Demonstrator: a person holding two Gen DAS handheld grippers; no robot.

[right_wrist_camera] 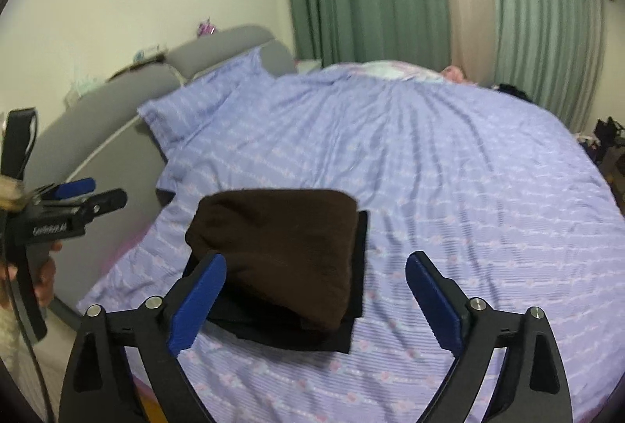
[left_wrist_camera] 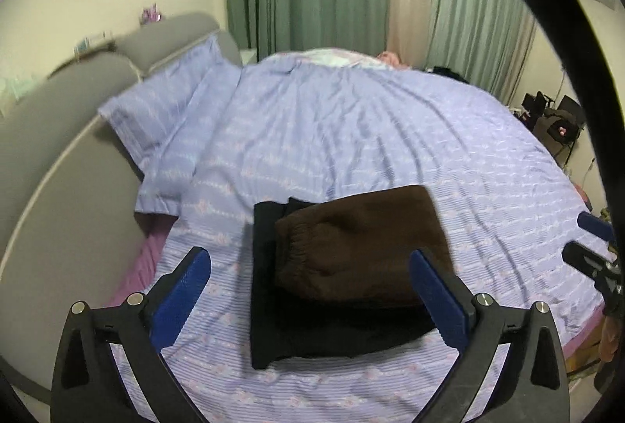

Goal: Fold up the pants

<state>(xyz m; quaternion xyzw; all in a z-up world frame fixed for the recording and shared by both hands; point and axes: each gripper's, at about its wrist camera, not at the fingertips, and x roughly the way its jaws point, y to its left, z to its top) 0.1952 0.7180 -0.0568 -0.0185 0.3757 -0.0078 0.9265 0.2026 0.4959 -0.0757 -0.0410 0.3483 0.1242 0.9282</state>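
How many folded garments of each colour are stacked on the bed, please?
Brown folded pants: 1
Black folded garment, underneath the brown one: 1
Total: 2

Both lie on the lilac bedsheet; the left claw and right claw are open and hold nothing.

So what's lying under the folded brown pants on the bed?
The folded brown fleece pants lie on a folded black garment, whose edges stick out, resting on the lilac patterned bedsheet. Whether anything else is between the layers is covered.
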